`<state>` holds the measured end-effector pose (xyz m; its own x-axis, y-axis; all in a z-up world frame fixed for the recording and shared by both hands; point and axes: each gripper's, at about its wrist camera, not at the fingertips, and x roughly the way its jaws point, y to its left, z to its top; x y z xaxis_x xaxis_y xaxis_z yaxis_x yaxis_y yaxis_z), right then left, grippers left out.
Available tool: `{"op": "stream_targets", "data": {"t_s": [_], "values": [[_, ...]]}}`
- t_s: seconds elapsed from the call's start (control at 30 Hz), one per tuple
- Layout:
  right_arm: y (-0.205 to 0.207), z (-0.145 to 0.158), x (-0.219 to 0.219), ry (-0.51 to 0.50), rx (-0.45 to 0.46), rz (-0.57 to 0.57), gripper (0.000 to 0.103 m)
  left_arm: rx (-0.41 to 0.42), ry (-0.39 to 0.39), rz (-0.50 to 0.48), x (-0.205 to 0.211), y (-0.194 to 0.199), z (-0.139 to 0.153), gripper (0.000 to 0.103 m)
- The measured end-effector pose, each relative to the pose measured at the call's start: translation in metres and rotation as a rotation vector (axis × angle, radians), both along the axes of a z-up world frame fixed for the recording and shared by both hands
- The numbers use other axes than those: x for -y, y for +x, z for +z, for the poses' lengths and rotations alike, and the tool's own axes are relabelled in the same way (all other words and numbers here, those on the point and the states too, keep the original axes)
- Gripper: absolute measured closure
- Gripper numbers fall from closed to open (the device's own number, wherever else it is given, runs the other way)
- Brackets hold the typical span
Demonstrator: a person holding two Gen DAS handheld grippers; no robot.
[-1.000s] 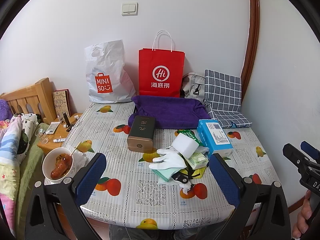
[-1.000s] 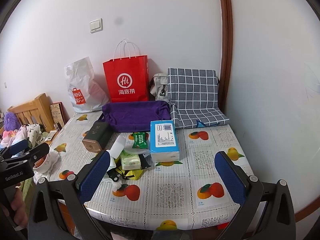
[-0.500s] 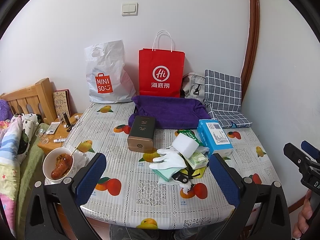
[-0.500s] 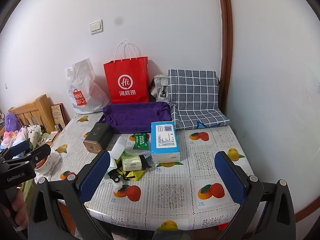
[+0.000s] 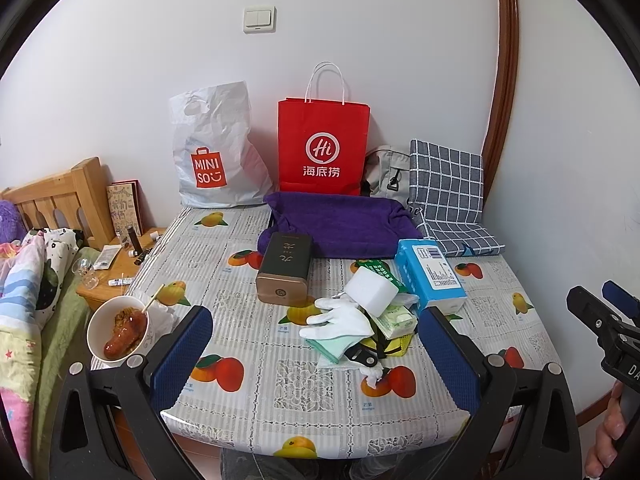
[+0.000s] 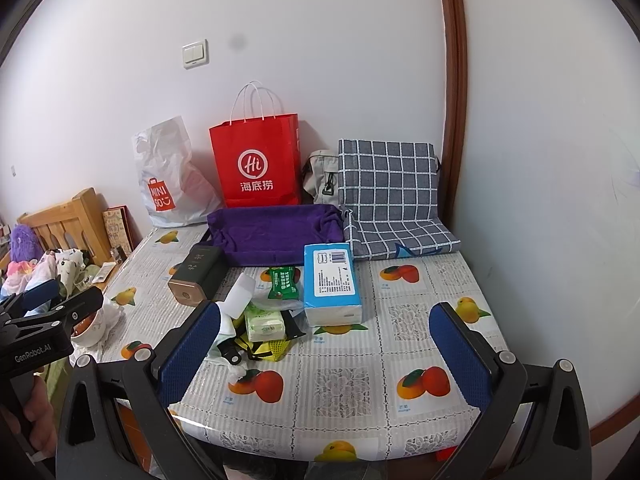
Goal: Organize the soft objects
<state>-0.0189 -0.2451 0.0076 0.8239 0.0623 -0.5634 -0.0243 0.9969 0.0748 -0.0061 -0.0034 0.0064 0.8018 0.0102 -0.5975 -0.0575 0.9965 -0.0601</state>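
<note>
A pile of soft things lies mid-table: a white glove [image 5: 340,316], a white sponge block [image 5: 371,291], a green tissue pack [image 5: 396,316] [image 6: 264,322], a green wipes packet [image 6: 283,282] and a blue tissue pack [image 5: 430,274] [image 6: 331,280]. A purple cloth bin [image 5: 340,224] [image 6: 276,232] stands behind them. My left gripper [image 5: 314,364] is open and empty above the table's front edge. My right gripper [image 6: 324,356] is open and empty, also near the front edge, right of the left one.
A dark tin box [image 5: 285,266] stands left of the pile. A bowl of food [image 5: 120,328] sits at the table's left edge. A red paper bag [image 5: 323,148], a white MINISO bag [image 5: 216,156] and a checked cushion [image 5: 448,188] stand against the wall. The table [image 5: 304,384] has a fruit-print cover.
Both grippers have stayed almost still; the right wrist view has shifted very slightly. Nothing on the table has moved.
</note>
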Motion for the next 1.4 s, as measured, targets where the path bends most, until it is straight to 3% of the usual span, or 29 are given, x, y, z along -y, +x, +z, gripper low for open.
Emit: {"op": "stream_targets", "data": {"t_s": [0.67, 0.8, 1.1, 1.4], "values": [[-0.003, 0.001, -0.004, -0.005, 0.008, 0.009, 0.0, 0.0, 0.002, -0.001, 0.0, 0.0, 0.0, 0.0], [-0.003, 0.001, -0.005, -0.004, 0.01, 0.012, 0.0, 0.004, -0.001, -0.004, -0.002, -0.003, 0.015, 0.0], [-0.003, 0.002, -0.004, -0.002, 0.013, 0.008, 0.0, 0.004, -0.003, -0.004, -0.003, -0.003, 0.018, 0.0], [0.013, -0.006, -0.003, 0.009, 0.009, 0.037, 0.0, -0.038, -0.027, -0.006, -0.011, 0.025, -0.002, 0.0]]}}
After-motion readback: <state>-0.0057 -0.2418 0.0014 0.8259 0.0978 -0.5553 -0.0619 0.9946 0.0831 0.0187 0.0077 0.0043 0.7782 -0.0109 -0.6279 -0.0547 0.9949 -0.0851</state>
